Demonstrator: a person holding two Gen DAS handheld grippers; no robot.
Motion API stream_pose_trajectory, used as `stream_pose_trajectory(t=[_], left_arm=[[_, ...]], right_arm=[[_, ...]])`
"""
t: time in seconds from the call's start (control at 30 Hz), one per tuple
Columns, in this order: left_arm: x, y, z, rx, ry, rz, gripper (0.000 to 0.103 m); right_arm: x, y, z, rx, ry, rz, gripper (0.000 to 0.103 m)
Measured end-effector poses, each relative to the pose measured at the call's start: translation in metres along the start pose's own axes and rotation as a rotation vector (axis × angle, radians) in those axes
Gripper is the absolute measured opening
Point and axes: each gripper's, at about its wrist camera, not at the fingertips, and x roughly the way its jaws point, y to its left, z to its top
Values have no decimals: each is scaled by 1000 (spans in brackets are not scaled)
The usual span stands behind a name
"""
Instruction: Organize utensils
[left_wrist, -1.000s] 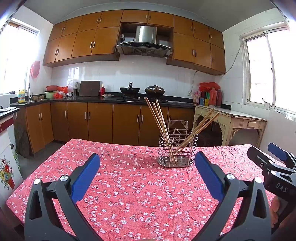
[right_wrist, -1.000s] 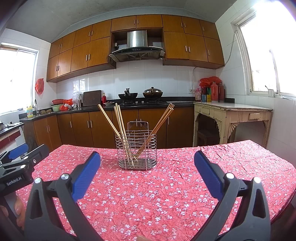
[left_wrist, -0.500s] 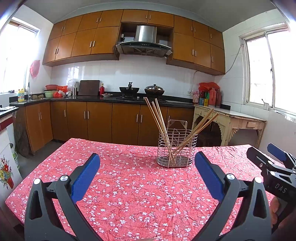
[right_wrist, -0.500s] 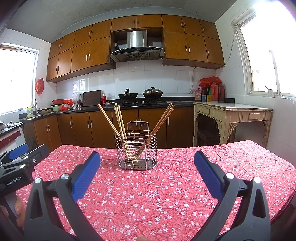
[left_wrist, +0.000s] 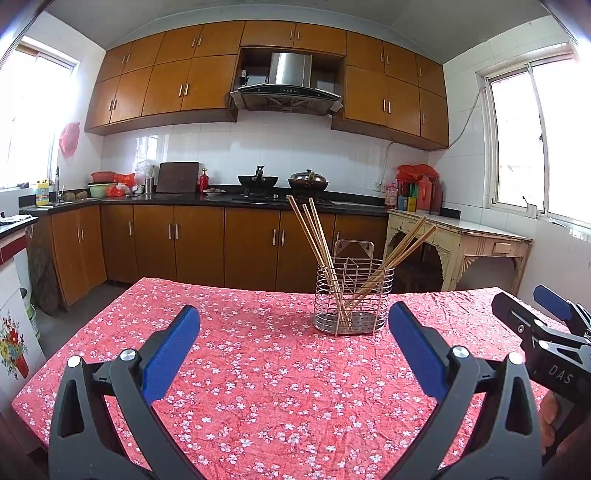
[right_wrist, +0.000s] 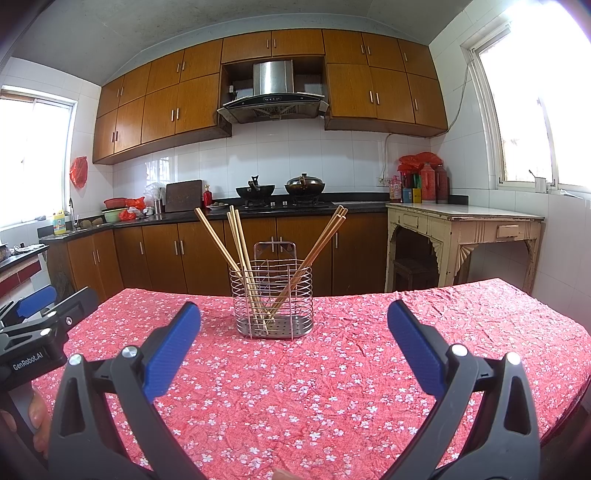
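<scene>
A wire utensil holder (left_wrist: 352, 295) stands on the table with the red flowered cloth (left_wrist: 258, 373); it also shows in the right wrist view (right_wrist: 273, 301). Several wooden chopsticks (left_wrist: 317, 243) lean in it, some to the left and some to the right (right_wrist: 317, 243). My left gripper (left_wrist: 293, 328) is open and empty, held above the cloth short of the holder. My right gripper (right_wrist: 293, 328) is open and empty too, beside the left one. Each gripper shows at the edge of the other's view (left_wrist: 546, 325) (right_wrist: 40, 325).
The table's edges (right_wrist: 569, 398) fall away at left and right. Behind it run brown kitchen cabinets (left_wrist: 207, 243) with a stove, woks and a hood. A cream side table (right_wrist: 461, 236) stands by the right wall under a window.
</scene>
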Motion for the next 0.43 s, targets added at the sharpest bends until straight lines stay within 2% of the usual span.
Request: stream_pose_trajectory(t=[0.43], left_arm=[[0,4,1,-19,5,-5,101]], right_arm=[[0,0,0,1,0,0,99]])
